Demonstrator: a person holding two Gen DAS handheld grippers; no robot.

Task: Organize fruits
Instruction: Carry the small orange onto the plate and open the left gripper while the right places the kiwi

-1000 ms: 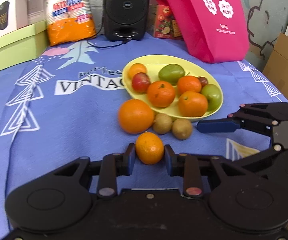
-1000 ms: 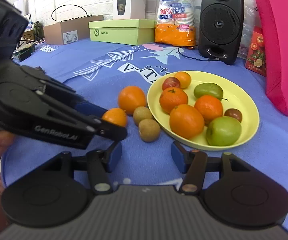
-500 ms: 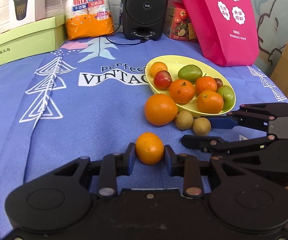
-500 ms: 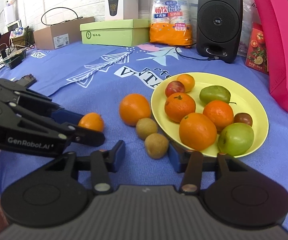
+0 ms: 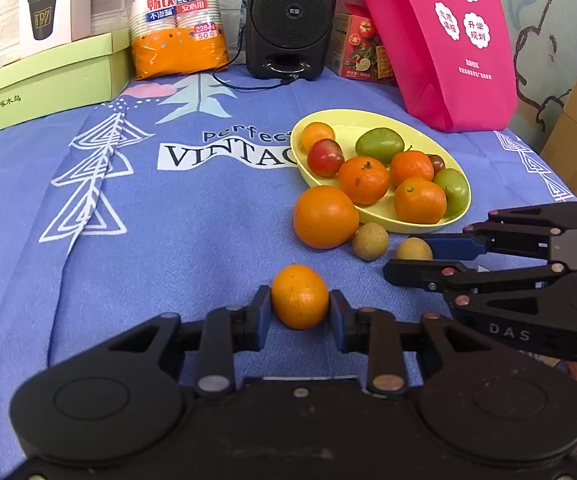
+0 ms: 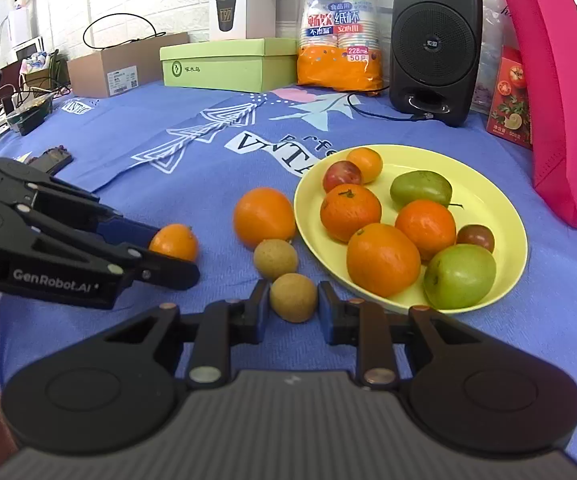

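Observation:
My left gripper [image 5: 299,300] is shut on a small orange [image 5: 299,296] just above the blue cloth; it also shows in the right wrist view as the left gripper [image 6: 170,256] with the small orange [image 6: 173,242]. My right gripper [image 6: 293,300] has its jaws closing on a brown kiwi [image 6: 293,298], with the pads against its sides. From the left wrist view, the right gripper [image 5: 408,258] reaches in at the right around that kiwi [image 5: 412,249]. A large orange [image 6: 263,216] and a second kiwi [image 6: 275,259] lie beside the yellow plate [image 6: 500,200], which holds several fruits.
A black speaker [image 5: 290,20], an orange pack of paper cups [image 5: 176,20], a green box [image 5: 44,80] and a pink bag [image 5: 440,40] line the far side of the table. A cardboard box [image 6: 124,64] and cables sit at the far left.
The right gripper's jaws have narrowed from wide apart onto the near kiwi, which lay ahead of them before. The left gripper still holds the small orange.

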